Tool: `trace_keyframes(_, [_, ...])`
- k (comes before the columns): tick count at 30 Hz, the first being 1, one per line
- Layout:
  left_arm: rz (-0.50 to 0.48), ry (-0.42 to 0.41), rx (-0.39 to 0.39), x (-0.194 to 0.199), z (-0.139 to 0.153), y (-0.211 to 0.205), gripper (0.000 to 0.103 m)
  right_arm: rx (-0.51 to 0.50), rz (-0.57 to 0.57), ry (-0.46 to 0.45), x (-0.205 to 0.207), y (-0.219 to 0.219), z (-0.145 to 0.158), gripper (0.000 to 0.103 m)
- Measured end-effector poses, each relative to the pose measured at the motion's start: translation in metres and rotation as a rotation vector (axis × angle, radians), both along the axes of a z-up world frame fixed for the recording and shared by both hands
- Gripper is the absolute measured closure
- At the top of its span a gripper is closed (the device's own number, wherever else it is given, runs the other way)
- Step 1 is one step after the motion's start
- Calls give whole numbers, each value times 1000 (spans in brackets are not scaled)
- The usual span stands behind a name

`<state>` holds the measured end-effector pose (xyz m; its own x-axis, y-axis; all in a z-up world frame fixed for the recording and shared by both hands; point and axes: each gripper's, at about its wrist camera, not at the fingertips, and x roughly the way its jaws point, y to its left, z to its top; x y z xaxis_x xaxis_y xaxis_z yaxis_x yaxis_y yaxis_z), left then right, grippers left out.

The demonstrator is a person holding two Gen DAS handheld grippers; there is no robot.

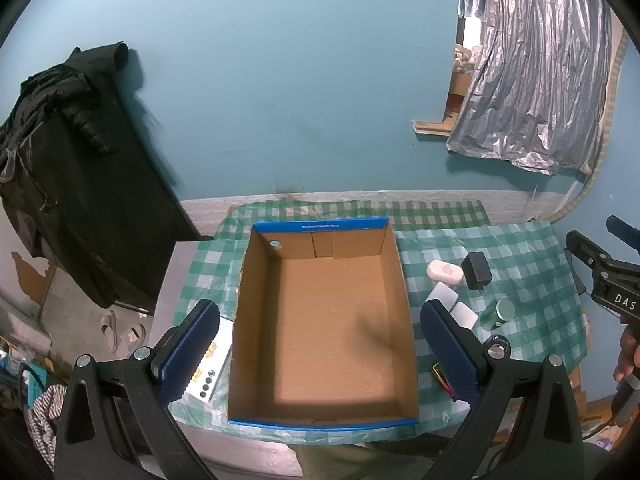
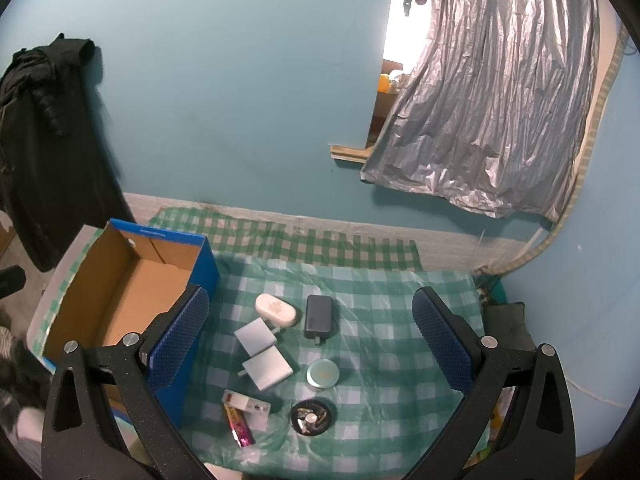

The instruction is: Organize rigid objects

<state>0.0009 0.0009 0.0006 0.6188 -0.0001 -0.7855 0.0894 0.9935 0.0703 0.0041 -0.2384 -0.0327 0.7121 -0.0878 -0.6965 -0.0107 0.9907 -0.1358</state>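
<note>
My fingers are spread wide on both sides and pinch nothing. The left gripper [image 1: 320, 356] hangs over the open cardboard box [image 1: 320, 336], whose brown floor is bare; my right gripper [image 2: 312, 344] hangs over the loose things on the counter [image 2: 400, 300], which wears a green checked cloth under clear plastic.

The box is the largest thing, blue outside, standing at the left of the counter. In the right wrist view my left finger pad [image 2: 178, 344] covers its near right corner.

The things to sort lie just right of the box, all outside it. A black charger [image 2: 319, 316] lies flat beside a white oval case [image 2: 276, 309]. Nearer me, two white square plugs [image 2: 260, 346] touch corner to corner. A round green tin [image 2: 323, 374] sits just right of them. Nearest me are a white card box [image 2: 250, 403], a pink wrapped bar [image 2: 239, 426] partly tucked under it, and a small black dish [image 2: 312, 417] holding bits too small to name.

In the left wrist view my right pad hides most of these. On the box's left, a white carton [image 1: 214, 360] is half hidden behind my left pad. At that view's right edge my other hand [image 1: 628, 344] is cut off.
</note>
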Motion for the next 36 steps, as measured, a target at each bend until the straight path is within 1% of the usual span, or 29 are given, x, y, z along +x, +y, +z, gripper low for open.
trace_keyframes(36, [8,8,-5,-1,-2,0,2,-11,13,12,1,1,0,1])
